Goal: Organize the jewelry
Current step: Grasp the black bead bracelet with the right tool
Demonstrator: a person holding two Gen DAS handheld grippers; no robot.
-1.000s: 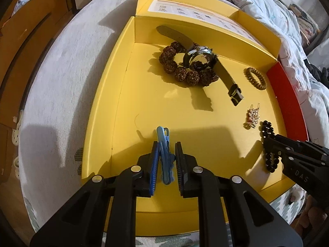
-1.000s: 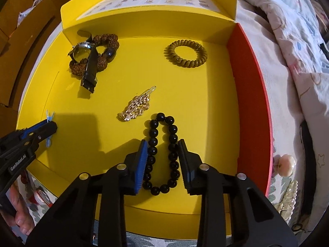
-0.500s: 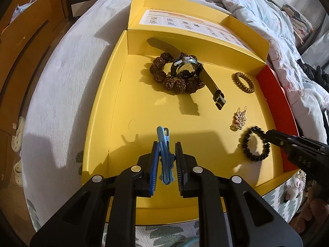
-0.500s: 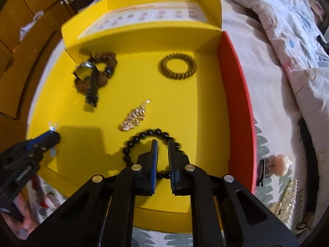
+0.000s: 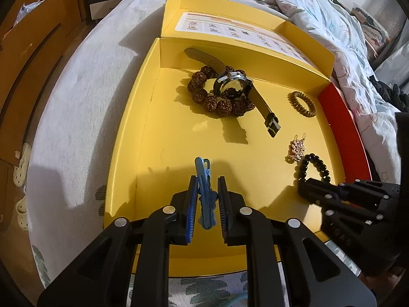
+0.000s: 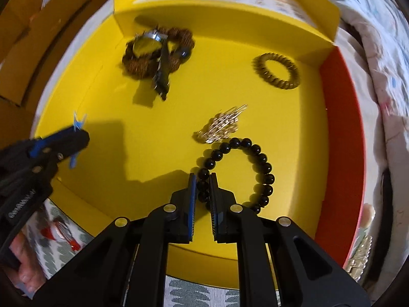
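Nearest the left wrist camera, the left gripper (image 5: 207, 199) is clamped on a blue clip (image 5: 204, 192), held upright between the pads with its tip pointing out over the yellow box (image 5: 133, 138) — lifted clear, I judge, so it can be carried to a sorted spot; nearest the right wrist camera, the right gripper (image 6: 203, 192) is pinched on the near side of the black bead bracelet (image 6: 245, 171), so the loop fans out beyond the pads; whether the far beads rest on the box floor or hang just above it I cannot tell. Just beyond the bracelet, and about touching it, lies a gold hairpin (image 6: 221, 126), its detail lost to blur; farther back and apart sits a brown coil hair tie (image 6: 277, 74) near the red side wall (image 6: 342, 128); at the far left a wristwatch (image 5: 234, 87) lies across a ring of large brown beads (image 5: 209, 94), grouped against the back wall, so part of that ring is hidden under the watch. Behind stands the open lid with a printed sheet (image 5: 242, 32) too small to read; the box rests on a bed (image 5: 76, 76), and the person holding the grippers is almost wholly cut off.
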